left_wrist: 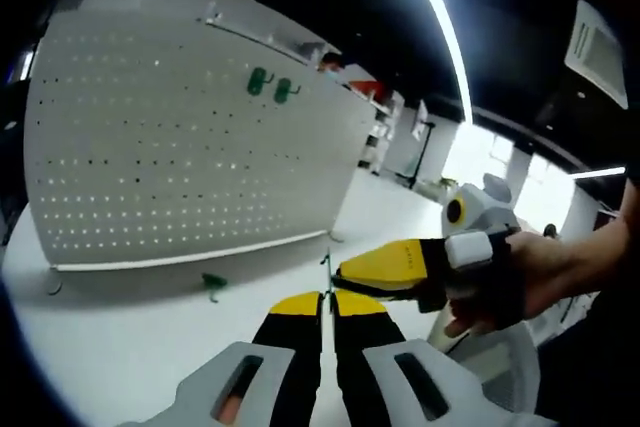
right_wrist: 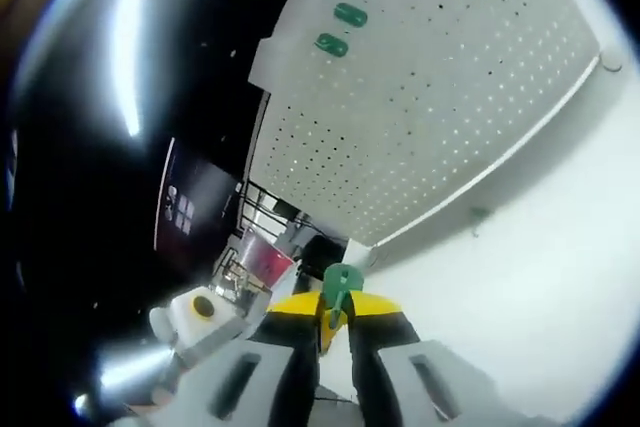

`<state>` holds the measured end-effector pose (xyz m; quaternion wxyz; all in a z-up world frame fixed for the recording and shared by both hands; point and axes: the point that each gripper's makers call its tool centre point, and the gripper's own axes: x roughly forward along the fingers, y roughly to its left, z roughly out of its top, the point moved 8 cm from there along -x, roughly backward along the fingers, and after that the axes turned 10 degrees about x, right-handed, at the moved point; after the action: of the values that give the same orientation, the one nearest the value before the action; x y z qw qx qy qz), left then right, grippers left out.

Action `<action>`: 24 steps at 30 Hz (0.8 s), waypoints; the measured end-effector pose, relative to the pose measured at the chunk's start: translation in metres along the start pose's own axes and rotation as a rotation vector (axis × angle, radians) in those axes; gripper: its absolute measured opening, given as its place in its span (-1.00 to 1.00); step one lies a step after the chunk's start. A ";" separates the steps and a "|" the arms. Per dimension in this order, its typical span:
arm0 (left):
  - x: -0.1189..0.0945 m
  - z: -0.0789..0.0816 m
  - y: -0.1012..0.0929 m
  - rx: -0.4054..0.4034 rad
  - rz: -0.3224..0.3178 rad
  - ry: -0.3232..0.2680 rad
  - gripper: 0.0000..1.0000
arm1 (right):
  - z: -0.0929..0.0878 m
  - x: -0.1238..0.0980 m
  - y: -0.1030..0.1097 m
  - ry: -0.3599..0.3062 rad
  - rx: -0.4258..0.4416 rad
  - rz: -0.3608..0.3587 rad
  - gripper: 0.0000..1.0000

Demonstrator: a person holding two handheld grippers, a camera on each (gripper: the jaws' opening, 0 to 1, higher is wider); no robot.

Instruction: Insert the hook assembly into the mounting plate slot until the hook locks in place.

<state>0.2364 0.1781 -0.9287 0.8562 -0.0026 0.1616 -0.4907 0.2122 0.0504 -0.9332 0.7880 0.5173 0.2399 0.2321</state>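
1. Gripping one green hook (right_wrist: 339, 288), your right gripper (right_wrist: 334, 319) has its jaws clamped on it.
2. Your left gripper (left_wrist: 328, 299) shows jaws pressed together, holding nothing visible.
3. Pegboard (left_wrist: 190, 137) carries two green hooks (left_wrist: 258, 81); one green piece (left_wrist: 213, 283) lies on the table (left_wrist: 130, 347).

One pegboard (left_wrist: 190, 137); two green hooks mounted upper centre (left_wrist: 270, 85); one loose on table (left_wrist: 212, 282); one in right gripper (right_wrist: 338, 292).

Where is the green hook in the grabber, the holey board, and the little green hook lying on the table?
Held hook (right_wrist: 340, 285): right gripper view, its green top above the jaws.
Pegboard (left_wrist: 180, 147): left gripper view, middle of its white face.
Loose hook (left_wrist: 213, 282): left gripper view, its green body on the table.
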 end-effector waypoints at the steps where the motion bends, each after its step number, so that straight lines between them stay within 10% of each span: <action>1: 0.000 0.000 0.000 0.000 -0.001 -0.002 -0.96 | 0.000 0.000 -0.001 -0.006 0.007 -0.001 -0.91; 24: -0.003 0.007 -0.006 0.215 0.038 0.022 -0.96 | -0.003 0.000 0.000 -0.013 0.097 0.002 -0.99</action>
<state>0.2318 0.1769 -0.9206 0.8590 0.0977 0.1172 -0.4887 0.2107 0.0527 -0.9343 0.7632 0.5568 0.2454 0.2177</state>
